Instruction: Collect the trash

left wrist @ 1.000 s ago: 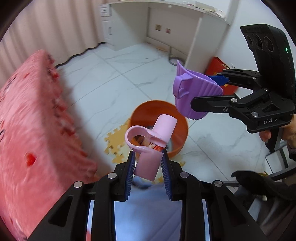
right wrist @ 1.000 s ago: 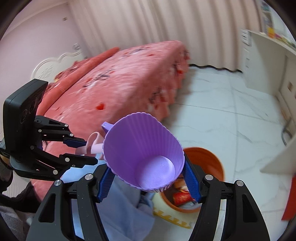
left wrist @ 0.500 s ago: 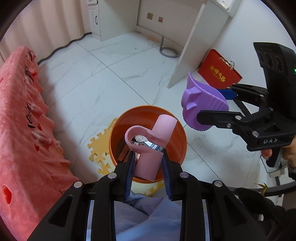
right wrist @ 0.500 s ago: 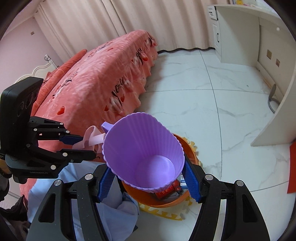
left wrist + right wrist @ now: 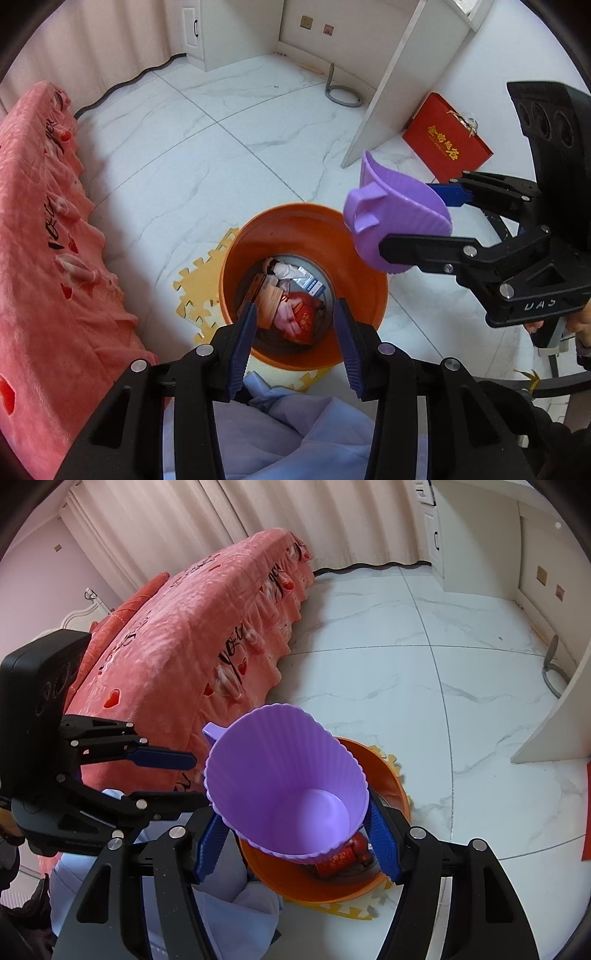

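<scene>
Right hand-held gripper (image 5: 413, 221) (marked "DAS") grips purple cup (image 5: 397, 221).

A red bed (image 5: 192, 635) runs along the white marble floor (image 5: 207, 122). Beyond the bed stand a curtain (image 5: 258, 513) and a white cabinet (image 5: 225, 29); a red box (image 5: 447, 138) leans well apart from it.
</scene>
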`<action>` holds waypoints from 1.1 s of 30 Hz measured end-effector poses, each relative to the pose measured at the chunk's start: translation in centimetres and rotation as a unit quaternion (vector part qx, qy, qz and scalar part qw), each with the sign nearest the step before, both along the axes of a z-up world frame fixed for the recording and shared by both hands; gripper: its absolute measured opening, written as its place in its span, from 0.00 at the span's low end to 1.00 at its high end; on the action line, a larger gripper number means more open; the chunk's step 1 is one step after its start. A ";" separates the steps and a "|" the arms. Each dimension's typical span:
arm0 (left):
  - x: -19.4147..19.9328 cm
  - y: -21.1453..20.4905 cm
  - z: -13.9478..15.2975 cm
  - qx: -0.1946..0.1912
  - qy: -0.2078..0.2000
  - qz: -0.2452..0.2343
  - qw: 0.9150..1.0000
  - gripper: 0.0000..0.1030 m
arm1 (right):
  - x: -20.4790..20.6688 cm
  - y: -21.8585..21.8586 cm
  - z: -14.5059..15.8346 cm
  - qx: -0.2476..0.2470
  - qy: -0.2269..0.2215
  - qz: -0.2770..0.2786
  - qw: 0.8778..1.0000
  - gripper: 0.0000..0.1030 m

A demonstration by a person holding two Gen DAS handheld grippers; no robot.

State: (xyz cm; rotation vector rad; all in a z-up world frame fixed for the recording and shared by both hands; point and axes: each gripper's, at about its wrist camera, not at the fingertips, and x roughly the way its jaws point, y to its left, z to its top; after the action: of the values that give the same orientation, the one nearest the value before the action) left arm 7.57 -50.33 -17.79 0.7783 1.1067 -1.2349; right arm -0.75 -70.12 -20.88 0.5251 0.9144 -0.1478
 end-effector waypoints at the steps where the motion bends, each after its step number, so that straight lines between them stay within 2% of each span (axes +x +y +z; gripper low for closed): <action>1: 0.1 0.0 -0.1 0.001 -0.001 0.002 1.000 0.44 | 0.2 0.1 0.0 0.000 0.001 -0.001 1.000 0.65; 5: 0.6 0.4 -0.1 0.004 0.000 0.013 1.000 0.44 | 0.5 -0.1 -0.4 0.000 0.008 -0.005 1.000 0.68; 9: 0.9 0.7 -0.1 0.005 -0.001 0.020 1.000 0.44 | 0.5 0.0 -0.6 -0.005 0.016 -0.013 1.000 0.76; 13: 1.1 0.9 -0.1 0.007 -0.001 0.023 1.000 0.45 | 0.4 0.2 -0.3 -0.007 0.018 -0.012 1.000 0.76; 15: 1.0 1.1 0.0 0.004 -0.002 0.025 1.000 0.52 | 0.3 0.3 -0.2 -0.007 0.017 -0.015 1.000 0.77; 23: 1.1 2.3 0.9 -0.008 -0.007 0.032 0.999 0.54 | 0.2 1.8 1.6 -0.012 0.001 -0.010 1.000 0.77; 24: 1.1 2.5 1.0 -0.009 -0.010 0.033 0.999 0.61 | 0.2 2.1 2.1 -0.013 -0.004 -0.009 1.000 0.77; 25: 1.0 2.7 1.4 -0.013 -0.016 0.036 0.999 0.65 | 0.2 2.4 2.4 -0.015 -0.007 -0.008 1.000 0.77; 26: 1.0 2.9 1.6 -0.017 -0.020 0.038 0.999 0.68 | 0.2 2.6 2.7 -0.017 -0.009 -0.009 1.000 0.79; 29: 1.2 3.9 2.7 -0.029 -0.024 0.051 0.998 0.69 | 0.3 3.5 4.2 -0.030 -0.023 -0.010 0.999 0.83; 32: 1.5 5.6 4.2 -0.047 -0.042 0.082 0.995 0.85 | 0.5 4.4 5.4 -0.035 -0.033 -0.011 0.999 0.85; 33: 1.7 6.1 4.5 -0.051 -0.047 0.089 0.994 0.85 | 0.6 4.9 6.0 -0.035 -0.038 -0.014 0.999 0.90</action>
State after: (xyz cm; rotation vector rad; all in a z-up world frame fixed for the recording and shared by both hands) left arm 9.23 -44.19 -13.24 0.6385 1.0055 -1.0851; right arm -0.16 -65.20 -14.91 0.4754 0.8249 -0.1833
